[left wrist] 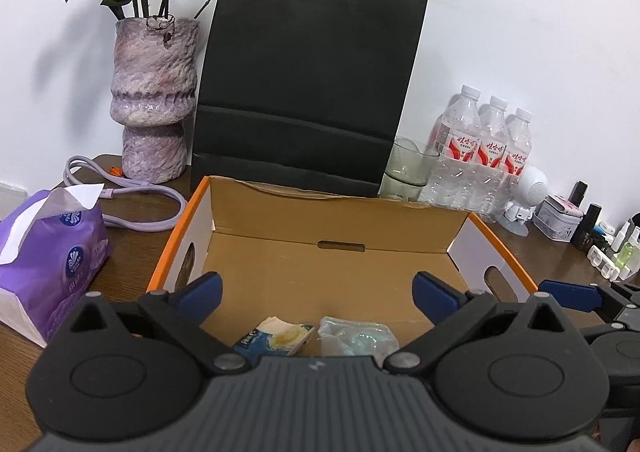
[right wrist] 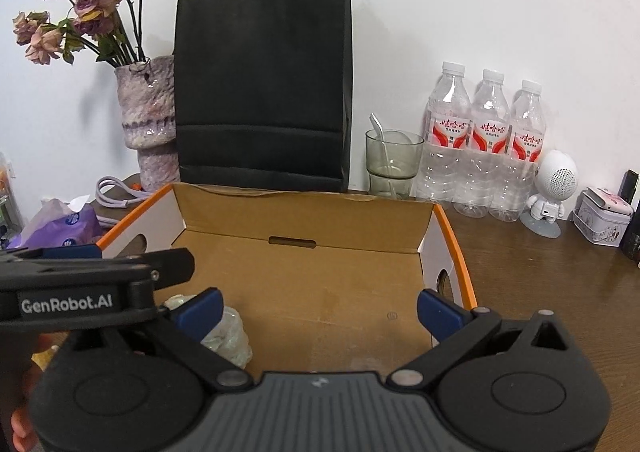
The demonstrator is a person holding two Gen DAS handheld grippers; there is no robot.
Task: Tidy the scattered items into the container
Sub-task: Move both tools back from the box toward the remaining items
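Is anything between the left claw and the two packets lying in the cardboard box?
Nothing visible. The left claw is open above the cardboard box, and the blue-and-yellow packet and clear plastic packet lie on the box floor just below its fingers, side by side, with no item over them.

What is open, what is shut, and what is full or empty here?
left gripper: open, holding nothing.
right gripper: open, holding nothing.
cardboard box: open, mostly empty.
blue snack packet: lying in the box.
clear plastic packet: lying in the box, beside it.
black paper bag: upright, clipped shut.
water bottles: capped, upright.
glass: upright, spoon inside.
tissue pack: open, tissue sticking out.
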